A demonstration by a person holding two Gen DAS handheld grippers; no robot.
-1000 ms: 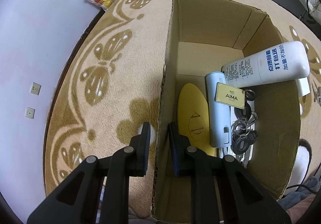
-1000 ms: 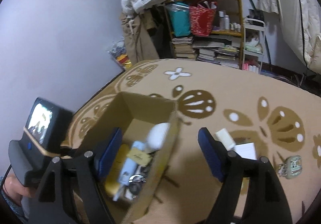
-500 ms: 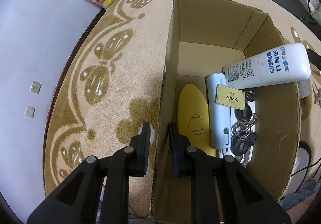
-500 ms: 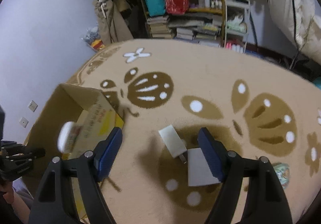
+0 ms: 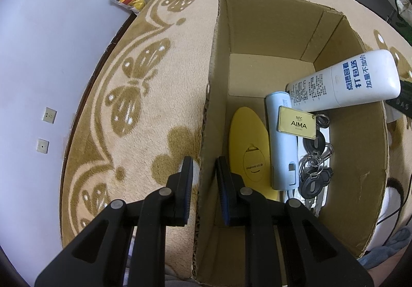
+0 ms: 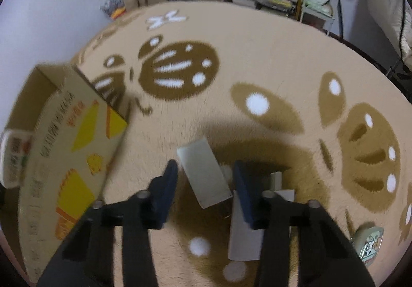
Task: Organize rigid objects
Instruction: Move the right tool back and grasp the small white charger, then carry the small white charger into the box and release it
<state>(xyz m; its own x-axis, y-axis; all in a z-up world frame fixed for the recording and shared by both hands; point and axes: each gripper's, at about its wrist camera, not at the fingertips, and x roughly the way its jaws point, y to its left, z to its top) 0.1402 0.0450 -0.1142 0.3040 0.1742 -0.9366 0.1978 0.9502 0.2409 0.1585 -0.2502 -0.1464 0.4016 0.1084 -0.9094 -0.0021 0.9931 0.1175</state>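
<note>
Pinches the left wall of the cardboard box [image 5: 257, 29] with the left gripper [image 5: 204, 167]: one finger outside over the rug [image 5: 144, 112], the other inside, closed onto the card by the look of it. Shows inside the box a white bottle [image 5: 345, 83] leaning on the right rim, a pale blue tube [image 5: 282, 142], a yellow oval case [image 5: 248, 148] and a key bunch [image 5: 315, 173] with an AIMA tag [image 5: 297, 122]. Hangs the right gripper [image 6: 205, 168] wide open over the rug just right of the box, a finger on either side of a white rectangular block [image 6: 204, 176], apparently not touching it, though blur in the right wrist view leaves some doubt. Finds the block lying flat on the pile, slewed against the line of the fingers, near a second flat white piece [image 6: 244, 233], and well apart from a small picture tin [image 6: 368, 243] at the near right. Looks rigid, light and smooth-faced, so probably a little slippery and hardly fragile. Calls for a hold across the short width at mid-length, pads on the two long edges, after a turn of the wrist to square up with them; otherwise risks a twist out of the pads. Probably needs a press down into the soft pile to catch the thin edges.
</note>
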